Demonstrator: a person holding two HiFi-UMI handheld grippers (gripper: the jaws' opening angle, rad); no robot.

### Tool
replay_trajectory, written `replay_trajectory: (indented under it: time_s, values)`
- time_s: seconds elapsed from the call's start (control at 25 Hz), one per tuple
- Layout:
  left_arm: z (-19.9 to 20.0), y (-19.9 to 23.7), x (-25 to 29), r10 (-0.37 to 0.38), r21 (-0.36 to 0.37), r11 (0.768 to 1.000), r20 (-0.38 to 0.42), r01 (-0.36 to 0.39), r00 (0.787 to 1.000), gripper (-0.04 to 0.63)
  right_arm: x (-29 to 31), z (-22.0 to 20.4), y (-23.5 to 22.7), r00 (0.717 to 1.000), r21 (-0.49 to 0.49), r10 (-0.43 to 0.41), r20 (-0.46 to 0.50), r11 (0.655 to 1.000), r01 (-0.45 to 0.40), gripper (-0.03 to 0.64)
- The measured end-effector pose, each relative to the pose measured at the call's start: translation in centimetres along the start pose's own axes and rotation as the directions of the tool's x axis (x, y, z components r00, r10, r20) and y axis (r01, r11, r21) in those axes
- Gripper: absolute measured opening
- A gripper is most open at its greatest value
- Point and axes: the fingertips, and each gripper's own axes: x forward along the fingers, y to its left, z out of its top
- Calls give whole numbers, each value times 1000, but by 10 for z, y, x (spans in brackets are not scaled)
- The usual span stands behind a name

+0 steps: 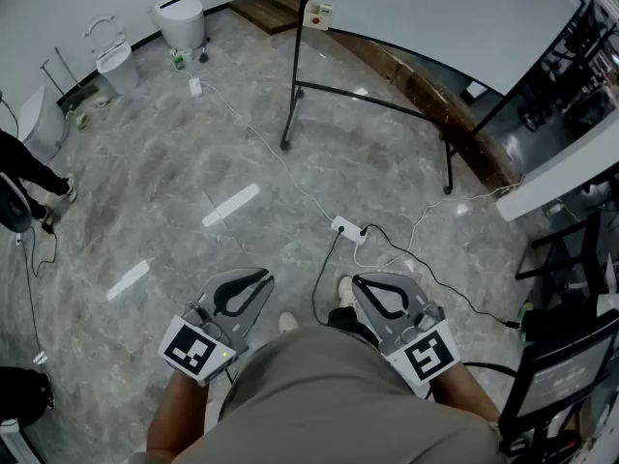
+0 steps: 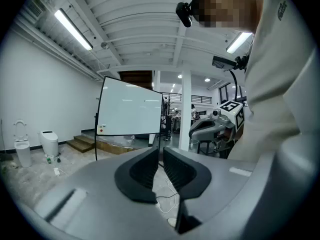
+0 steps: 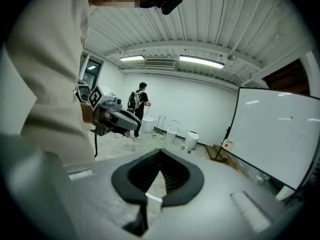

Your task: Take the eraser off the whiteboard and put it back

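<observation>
Left claw: held low at the person's waist. Its jaws stand a thin slit apart with nothing between them.
Right claw: level with the left one and just as close to the body. Its jaw tips meet and it holds nothing.
Aim of the claws: both are toed inward. In the left gripper view the board sits left of the jaws' line, and in the right gripper view it sits right of it, so neither claw points at the board yet.
Floor: grey marble-look tiles, with a white power strip and its trailing cables just ahead of the claws, on the way to the board.
Whiteboard: on a black wheeled stand, well apart from both claws, far ahead and up-right in the head view.
Eraser: probably the small pale block with a red spot, stuck on the board's lower corner by the stand's upright. It has not been taken off.
Bearing: the block lies straight ahead, about midway between the two claws' lines, so neither hand is plainly nearer.
Long axis: the block is too small to tell.
Next move, as a judgement: walk forward across the cables, open one claw wide and turn it to face the board's corner.
</observation>
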Motion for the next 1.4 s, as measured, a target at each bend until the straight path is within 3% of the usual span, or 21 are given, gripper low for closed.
replay_trajectory:
  time_s: [0.36,0.6,0.88,1.16,1.4]
  values:
    - [7,16,-2,26,26,999,63,-27,998,23,13,-4,-5,1000,40,-10,8,999,9,2]
    - [-2,24,-7,63,10,998,-9,-63,998,6,22,-4,-9,1000,76,-1,0,997,1,3]
    - [-18,38,-4,66,-33,997,-36,-67,997,6,41,-16,-12,999,115,22,-26,993,-19,3]
    - [-15,75,31,82,-52,995,-45,-84,996,6,79,-26,-53,998,115,50,-25,992,-47,3]
    - [3,137,84,101,-36,994,-78,-104,992,6,139,-33,-132,999,152,40,25,987,-43,6]
